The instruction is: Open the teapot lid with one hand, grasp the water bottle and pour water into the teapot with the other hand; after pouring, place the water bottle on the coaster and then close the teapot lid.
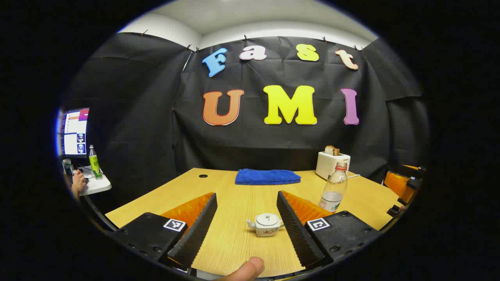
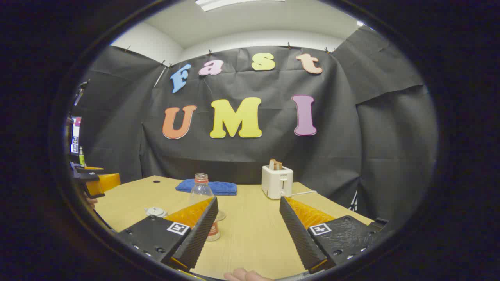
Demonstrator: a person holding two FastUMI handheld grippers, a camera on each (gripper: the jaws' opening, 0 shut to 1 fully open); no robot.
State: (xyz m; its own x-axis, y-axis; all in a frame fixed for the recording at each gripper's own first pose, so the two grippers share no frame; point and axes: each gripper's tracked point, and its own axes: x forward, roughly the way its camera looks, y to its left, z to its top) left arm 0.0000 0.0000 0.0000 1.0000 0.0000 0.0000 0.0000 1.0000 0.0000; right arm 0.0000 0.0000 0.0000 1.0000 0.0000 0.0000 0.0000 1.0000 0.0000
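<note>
**White teapot waits, lid on, between wide-open fingers**

White and small, the teapot [image 1: 266, 224] sits on the pale wooden surface [image 1: 234, 242] with its lid in place and its spout pointing left in the left gripper view. It stands framed between the fingers of the left gripper [image 1: 247, 223], spread wide and holding nothing, clear of the pot on both sides. Just right of it and a little farther back stands the water bottle [image 1: 334, 188], upright, clear plastic, uncapped, water low inside.

Over to the right gripper view: the right gripper [image 2: 248, 228] hangs above the surface, fingers just as wide, nothing held. The bottle [image 2: 202, 191] peeks out behind its left finger, the teapot [image 2: 156, 212] farther left, near the other gripper at the edge.

At the back, a folded blue towel [image 1: 267, 176] lies flat, and a white toaster [image 1: 332, 164] with bread in its slot stands to its right. A thumb tip [image 1: 247, 270] shows at the bottom edge.
</note>
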